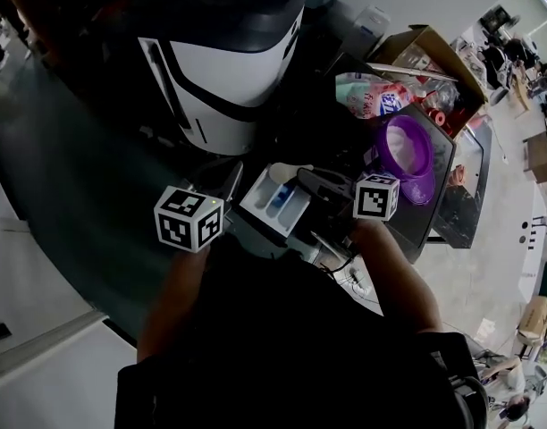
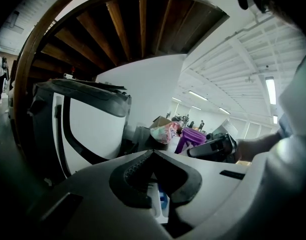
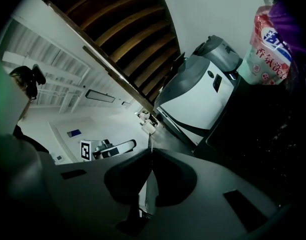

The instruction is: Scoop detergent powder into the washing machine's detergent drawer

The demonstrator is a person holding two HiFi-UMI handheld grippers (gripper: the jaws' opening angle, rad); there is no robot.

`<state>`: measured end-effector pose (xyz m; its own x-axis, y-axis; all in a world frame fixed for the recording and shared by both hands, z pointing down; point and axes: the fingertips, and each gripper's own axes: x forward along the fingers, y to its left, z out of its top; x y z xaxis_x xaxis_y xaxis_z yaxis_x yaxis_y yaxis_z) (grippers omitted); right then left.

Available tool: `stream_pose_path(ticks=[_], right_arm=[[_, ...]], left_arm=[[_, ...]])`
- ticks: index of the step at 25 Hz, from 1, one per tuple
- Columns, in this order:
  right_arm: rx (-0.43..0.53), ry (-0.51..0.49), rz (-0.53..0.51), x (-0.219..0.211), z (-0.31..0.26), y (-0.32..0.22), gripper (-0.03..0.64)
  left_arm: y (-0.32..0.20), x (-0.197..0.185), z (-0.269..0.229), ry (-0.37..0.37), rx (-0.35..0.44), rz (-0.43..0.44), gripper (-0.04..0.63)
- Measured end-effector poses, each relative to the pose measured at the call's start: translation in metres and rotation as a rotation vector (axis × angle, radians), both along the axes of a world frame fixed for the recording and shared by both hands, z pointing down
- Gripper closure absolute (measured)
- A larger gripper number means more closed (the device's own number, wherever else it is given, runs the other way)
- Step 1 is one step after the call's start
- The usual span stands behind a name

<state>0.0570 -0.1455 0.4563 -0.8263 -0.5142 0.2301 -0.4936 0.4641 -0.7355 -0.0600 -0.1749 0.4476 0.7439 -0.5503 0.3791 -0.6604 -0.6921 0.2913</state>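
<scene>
While hanging over the detergent drawer [image 1: 275,202], pointing in at it from both sides with the two grippers, marker cubes up. Left gripper [image 2: 152,152]: pressed together tip to tip, with just the drawer's white and blue compartments peeking through the gap behind the pads. Right gripper [image 3: 152,152]: squeezed tight too, but on a thin pale strip seen edge-on. Looks from the head view like the handle of a small white scoop [image 1: 287,172], with the rounded end right at the drawer's far edge, just past the tips. Can't tell if there's any powder in it, too small and washed out.

Washing machine [image 1: 229,70] just beyond the drawer, white front with a dark grey top. Off to the right on a black stand [image 1: 416,217]: a purple tub [image 1: 408,148], pale inside, and right behind it a pink-and-white detergent bag [image 1: 374,96] lying on its side. Touching or just beside each other, hard to say. Open cardboard box [image 1: 425,47] further back.
</scene>
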Motion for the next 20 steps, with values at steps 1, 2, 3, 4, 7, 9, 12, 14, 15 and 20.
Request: stream_pose_path(ticks=[1,2,3,4,7,9,12,14,15,20], right_arm=[[-0.004,-0.004,0.006,-0.002,0.004,-0.001,0.597],[-0.010,-0.011,0.012,-0.004,0.009,-0.002,0.597],[-0.016,-0.019,0.019,-0.006,0.013,-0.003,0.597],[-0.023,-0.025,0.026,-0.008,0.017,-0.003,0.597],[-0.040,-0.005,0.043,-0.009,0.035,-0.002,0.597],[-0.054,0.007,0.049,-0.012,0.044,0.000,0.597],[-0.064,0.040,0.043,-0.016,0.054,0.001,0.597],[-0.066,0.060,0.048,-0.017,0.060,-0.001,0.597],[-0.066,0.070,0.050,-0.017,0.063,-0.002,0.597],[-0.050,0.182,0.024,-0.022,0.077,-0.005,0.597]], left_arm=[[-0.001,-0.003,0.001,0.002,0.000,-0.007,0.588],[-0.002,-0.006,0.001,0.004,0.000,-0.013,0.588],[-0.003,-0.008,0.002,0.006,0.000,-0.019,0.588],[-0.004,-0.011,0.003,0.008,-0.001,-0.024,0.588],[-0.003,-0.019,0.008,0.011,-0.007,-0.038,0.588],[-0.002,-0.023,0.011,0.010,-0.015,-0.042,0.588],[-0.003,-0.026,0.016,0.006,-0.025,-0.042,0.588],[-0.004,-0.027,0.018,0.006,-0.028,-0.041,0.588],[-0.004,-0.027,0.019,0.007,-0.030,-0.040,0.588],[-0.008,-0.024,0.025,0.009,-0.042,-0.030,0.588]])
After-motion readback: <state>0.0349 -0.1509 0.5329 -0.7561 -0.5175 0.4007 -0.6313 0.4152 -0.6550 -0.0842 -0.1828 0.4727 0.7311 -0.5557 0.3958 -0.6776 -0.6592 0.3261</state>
